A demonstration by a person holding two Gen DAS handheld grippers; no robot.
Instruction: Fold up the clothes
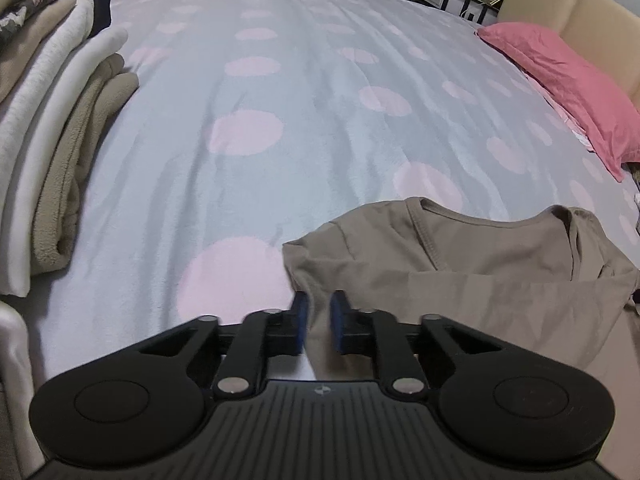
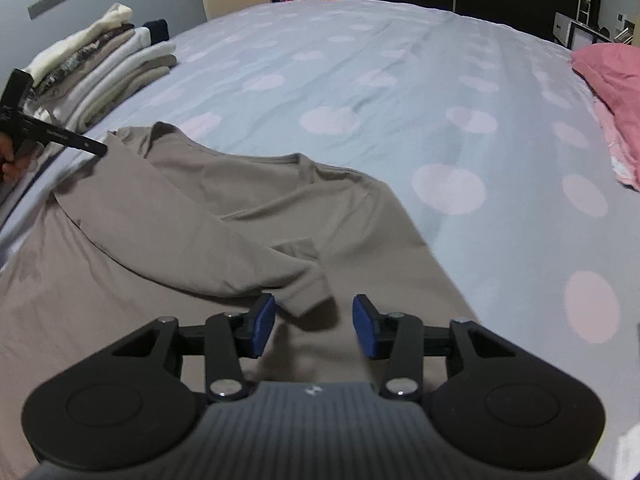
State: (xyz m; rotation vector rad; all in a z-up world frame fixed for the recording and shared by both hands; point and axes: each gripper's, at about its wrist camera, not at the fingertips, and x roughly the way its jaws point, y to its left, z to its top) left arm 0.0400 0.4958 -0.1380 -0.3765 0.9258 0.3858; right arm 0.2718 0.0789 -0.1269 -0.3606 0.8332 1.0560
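A taupe T-shirt (image 2: 224,216) lies spread at the near edge of a bed (image 1: 320,92) covered in pale blue bedding with pink dots, its neckline pointing toward the far edge and one sleeve (image 2: 256,264) already laid inward across the chest. The left hand-held gripper (image 1: 319,326) has its blue pads drawn close together with a strip of the shirt's fabric running between them at the garment's left shoulder edge; it appears clenched on the cloth, though the view does not settle how firmly. The right hand-held gripper (image 2: 314,326) hovers released, its jaws standing wide apart, just over the cuff of the folded-in sleeve and not gripping it. Along the bed's left edge sits a stack of folded clothes (image 2: 104,72) in cream, beige and white, while a pink pillow (image 1: 560,88) rests toward the right edge near the headboard. By the look of it, the fold is in its middle stage: one side brought in, the body yet to be doubled over. The next move would likely call for the right jaws to close on an edge of the shirt while the left keeps the fabric taut, so both can carry the cloth evenly without dragging the tucked sleeve loose.
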